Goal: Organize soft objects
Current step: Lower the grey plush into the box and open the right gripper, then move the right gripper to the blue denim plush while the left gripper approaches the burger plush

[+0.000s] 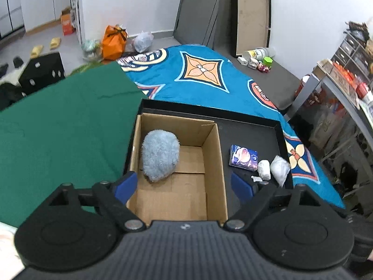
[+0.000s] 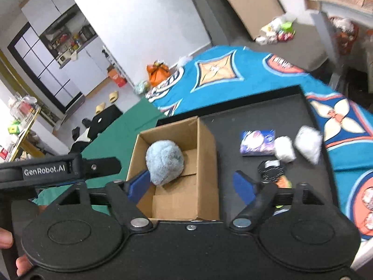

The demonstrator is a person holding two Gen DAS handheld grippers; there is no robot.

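A fluffy light-blue soft ball (image 1: 160, 155) (image 2: 165, 161) lies inside an open cardboard box (image 1: 213, 144) (image 2: 207, 140), against its left wall. The box stands in the left part of a shallow black tray (image 1: 256, 126) (image 2: 268, 107). My left gripper (image 1: 184, 184) hangs open above the box with nothing between its blue fingers (image 1: 127, 184). My right gripper (image 2: 191, 184) is also open and empty above the box. On the tray's floor to the right lie a small blue printed pack (image 1: 243, 157) (image 2: 257, 142) and two white soft bundles (image 1: 264, 169) (image 1: 281, 168) (image 2: 284, 149) (image 2: 307, 141).
The tray rests on a blue patterned blanket (image 1: 202, 70) (image 2: 216, 70) next to a green cloth (image 1: 65, 121) (image 2: 130, 128). A dark round item (image 2: 271, 170) lies near the tray's front. The left gripper's black body (image 2: 58, 170) and a hand (image 2: 5, 238) show at the left. Shelves (image 1: 345, 70) stand at the right.
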